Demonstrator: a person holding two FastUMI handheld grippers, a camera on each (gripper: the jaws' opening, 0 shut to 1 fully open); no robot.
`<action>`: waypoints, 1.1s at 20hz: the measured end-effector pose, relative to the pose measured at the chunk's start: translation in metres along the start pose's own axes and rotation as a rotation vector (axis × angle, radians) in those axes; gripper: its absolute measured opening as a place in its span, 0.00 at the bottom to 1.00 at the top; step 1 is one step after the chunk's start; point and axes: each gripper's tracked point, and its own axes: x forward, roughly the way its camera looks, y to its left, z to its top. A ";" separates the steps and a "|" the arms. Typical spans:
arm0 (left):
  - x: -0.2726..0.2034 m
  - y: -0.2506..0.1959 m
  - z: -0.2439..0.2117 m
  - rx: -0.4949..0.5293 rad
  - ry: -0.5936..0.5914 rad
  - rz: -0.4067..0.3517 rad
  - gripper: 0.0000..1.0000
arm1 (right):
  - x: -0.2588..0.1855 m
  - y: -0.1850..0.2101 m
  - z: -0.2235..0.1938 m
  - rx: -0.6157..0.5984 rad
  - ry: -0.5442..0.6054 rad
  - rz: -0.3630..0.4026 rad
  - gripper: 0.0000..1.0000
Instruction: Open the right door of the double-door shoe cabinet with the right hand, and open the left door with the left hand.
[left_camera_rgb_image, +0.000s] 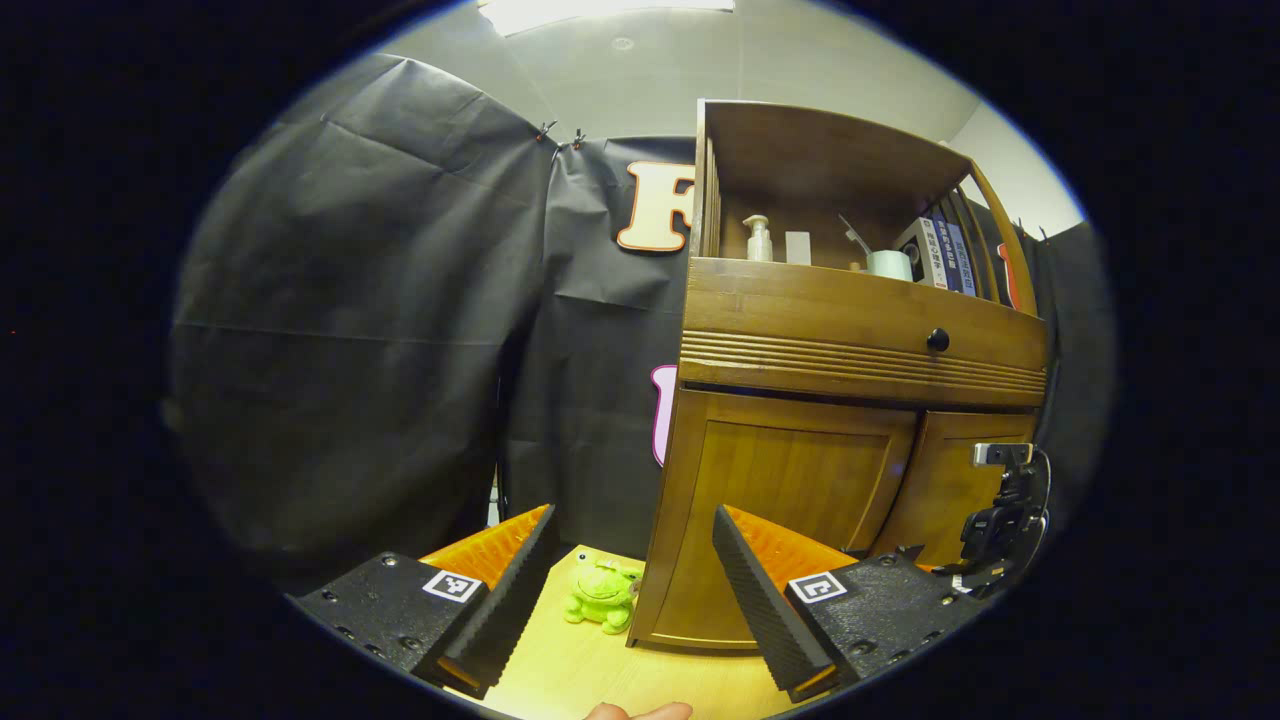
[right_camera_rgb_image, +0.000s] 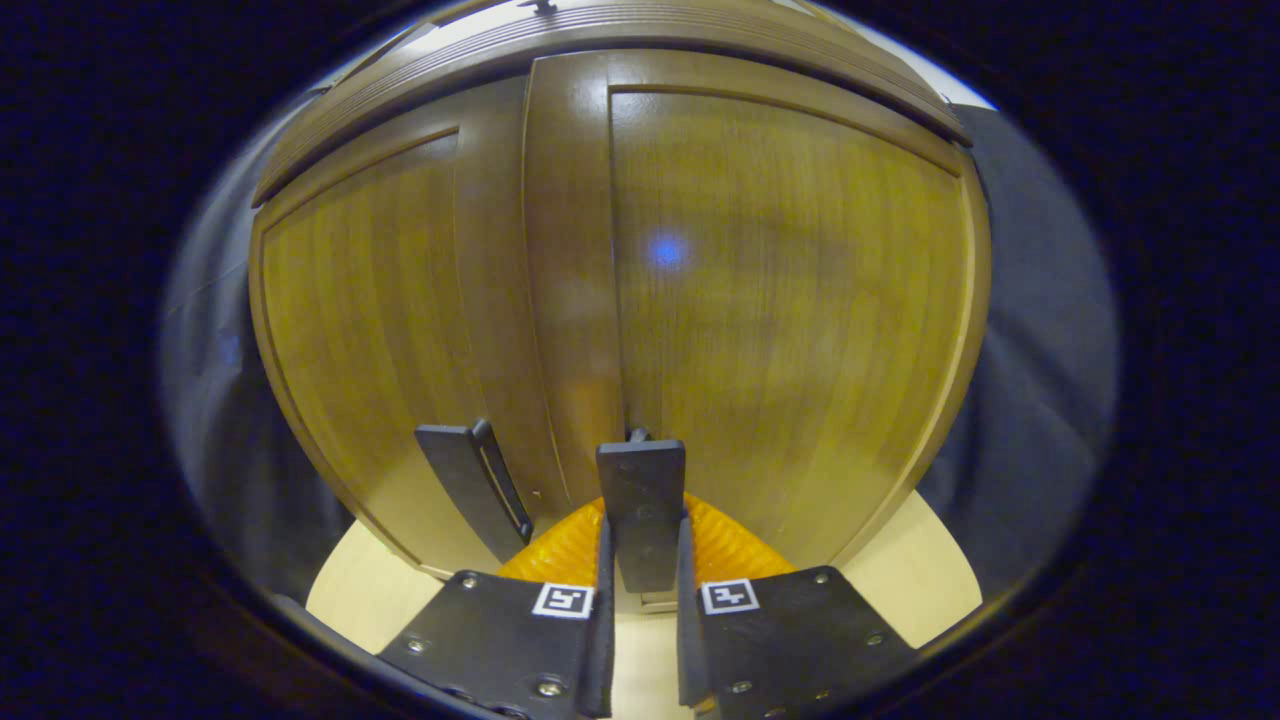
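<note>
Right gripper (right_camera_rgb_image: 640, 600) clamps right door handle (right_camera_rgb_image: 641, 510); left gripper (left_camera_rgb_image: 630, 600) gapes near frog toy (left_camera_rgb_image: 602, 596)

The left gripper view looks from low over the surface (left_camera_rgb_image: 600, 670), off the shoe cabinet's (left_camera_rgb_image: 800, 480) left front corner, facing up across its whole front. The right gripper view sits close against the two doors, facing the right door (right_camera_rgb_image: 780, 300) squarely. Both views share the closed double doors
</note>
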 end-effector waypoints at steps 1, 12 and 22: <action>-0.002 -0.004 0.000 0.002 -0.001 -0.008 0.92 | 0.001 0.000 0.000 0.001 0.000 0.000 0.30; -0.021 -0.054 0.000 0.000 0.019 -0.132 0.92 | 0.002 -0.003 -0.001 0.025 0.005 -0.019 0.25; -0.034 -0.098 -0.013 -0.010 0.056 -0.242 0.92 | -0.003 -0.010 -0.002 0.130 0.032 -0.083 0.24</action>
